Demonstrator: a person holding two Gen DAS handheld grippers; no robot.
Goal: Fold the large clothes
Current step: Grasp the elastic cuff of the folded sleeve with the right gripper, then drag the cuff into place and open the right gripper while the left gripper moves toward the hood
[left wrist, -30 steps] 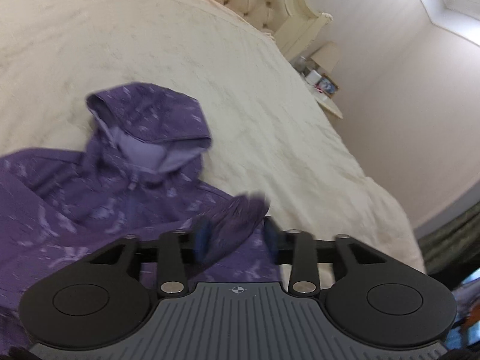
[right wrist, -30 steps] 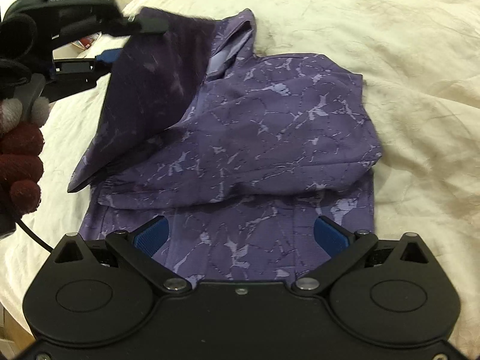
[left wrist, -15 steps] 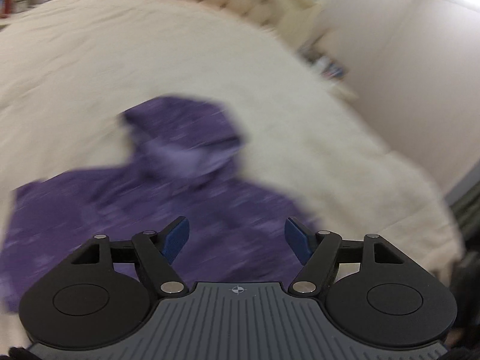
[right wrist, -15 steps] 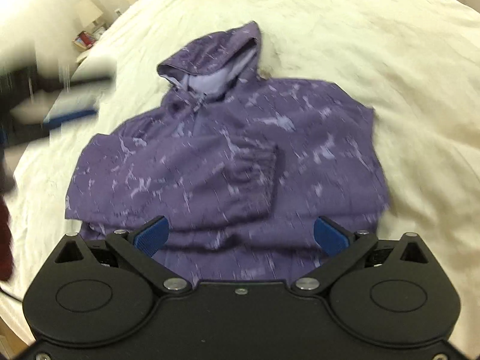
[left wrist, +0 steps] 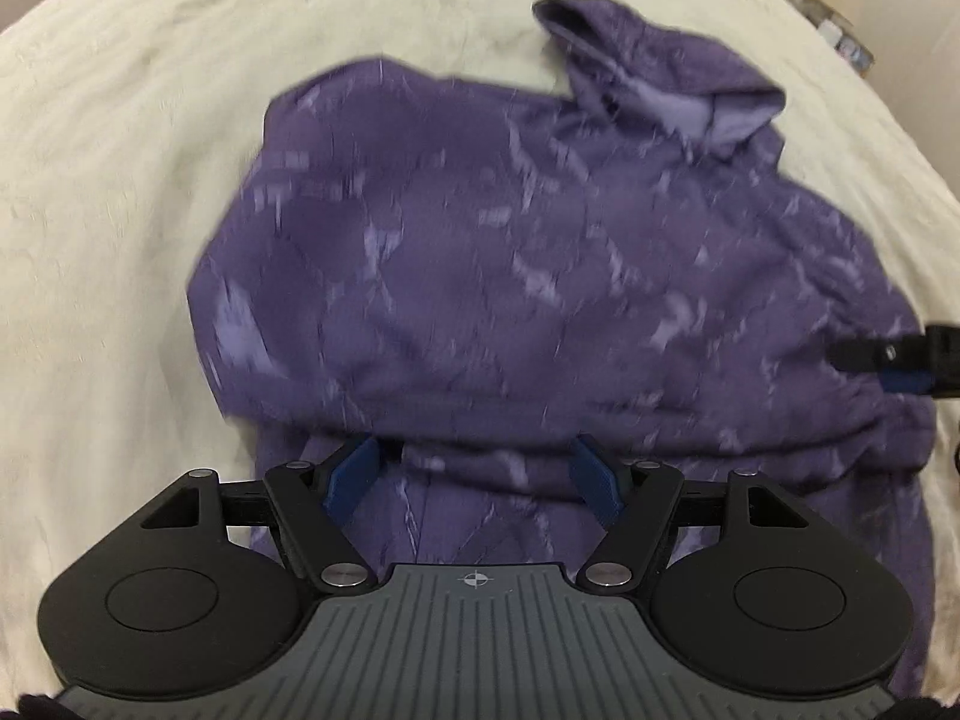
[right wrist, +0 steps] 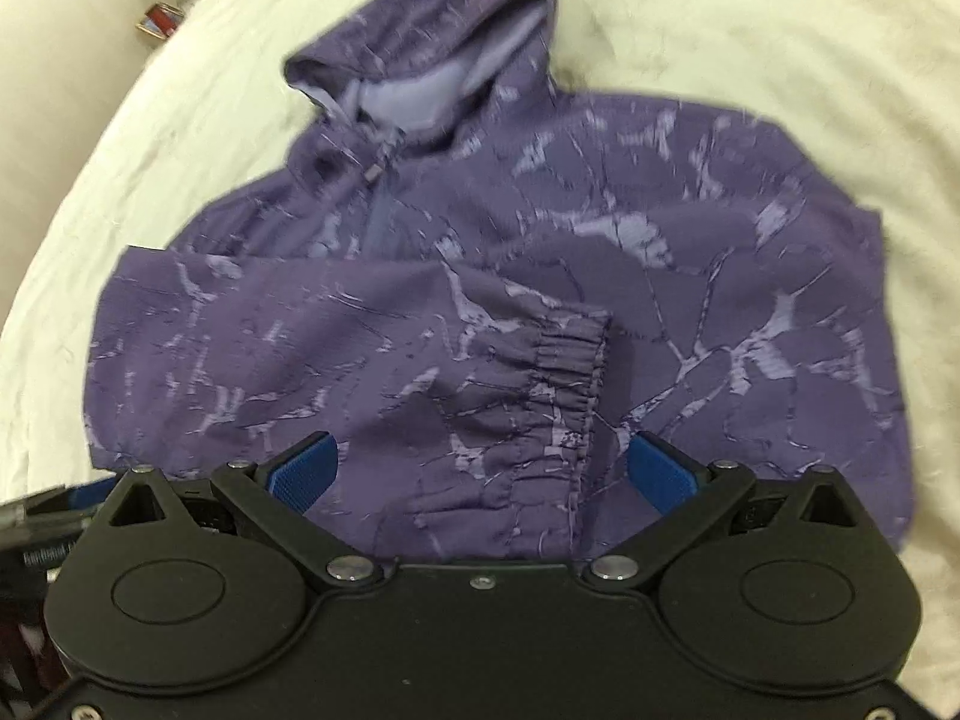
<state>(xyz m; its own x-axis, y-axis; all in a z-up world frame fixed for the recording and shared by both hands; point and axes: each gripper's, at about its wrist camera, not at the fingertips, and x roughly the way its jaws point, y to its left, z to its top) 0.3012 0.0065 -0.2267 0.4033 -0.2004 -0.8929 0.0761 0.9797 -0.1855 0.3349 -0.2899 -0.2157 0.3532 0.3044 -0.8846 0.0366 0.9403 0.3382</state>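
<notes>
Okay: purple hooded jacket with a pale marbled print lies flat on the cream quilted bed cover, hood at the far end, zip closed at the neck. One sleeve is folded across the chest, its elastic gathered cuff lying on the jacket body just ahead of the right tongs.

Right tongs: blue pads spread wide, nothing pinched, cuff in the gap but the pads look clear of it.

Left tongs: jaws have just been opening, now roughly two thirds apart, empty, poised over the lower half of the jacket. Fabric runs between the pads, no pinch visible. That view is motion-blurred, so contact with the cloth is probably none, but I can't confirm.

In the left view the right tongs' tip sits at the jacket's right edge. A cluttered nightstand shows beyond the bed.
</notes>
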